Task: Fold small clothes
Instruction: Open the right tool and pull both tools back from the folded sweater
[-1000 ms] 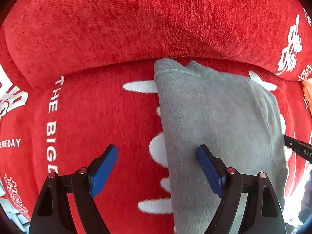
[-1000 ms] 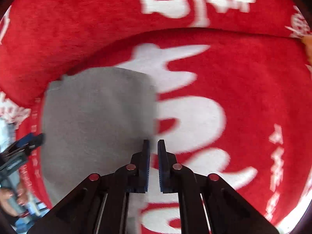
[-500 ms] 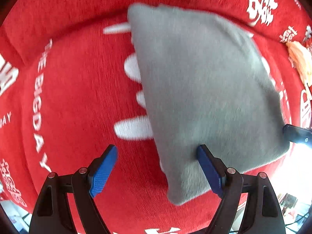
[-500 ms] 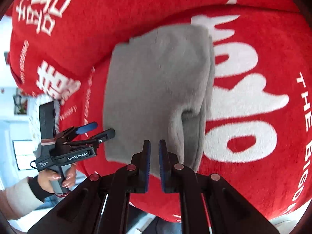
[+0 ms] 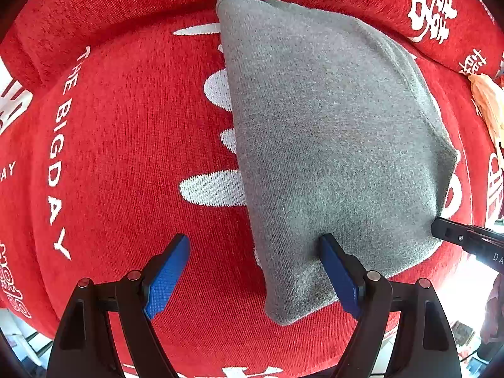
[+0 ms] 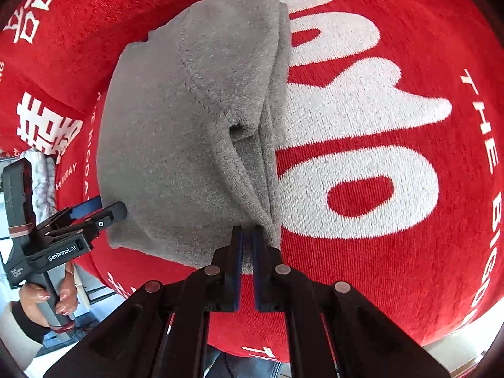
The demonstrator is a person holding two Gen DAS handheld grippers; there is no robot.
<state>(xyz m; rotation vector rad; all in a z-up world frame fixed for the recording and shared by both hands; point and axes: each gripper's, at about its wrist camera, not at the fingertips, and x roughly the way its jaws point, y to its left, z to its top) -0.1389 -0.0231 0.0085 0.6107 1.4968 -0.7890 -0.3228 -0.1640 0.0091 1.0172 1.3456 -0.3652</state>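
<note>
The grey garment (image 5: 330, 145) lies folded on a red cover (image 5: 126, 157) printed with white lettering, its near corner reaching toward the cover's front edge. In the left wrist view the left gripper (image 5: 252, 271) points down over that near corner with its blue pads spread wide: one pad stands over bare red cloth, the other rests against the garment's top surface, and nothing is pinched between them. In the right wrist view the right gripper (image 6: 247, 252) has its jaws pressed together at the garment's near edge, where a bundled fold (image 6: 252, 170) of grey fabric runs down to the tips; whether any fabric is caught between them cannot be told. Farther off, a person's hand (image 6: 47, 302) grips the left gripper's handle. Beyond the garment the cover rises in a padded ridge (image 5: 157, 0).
</note>
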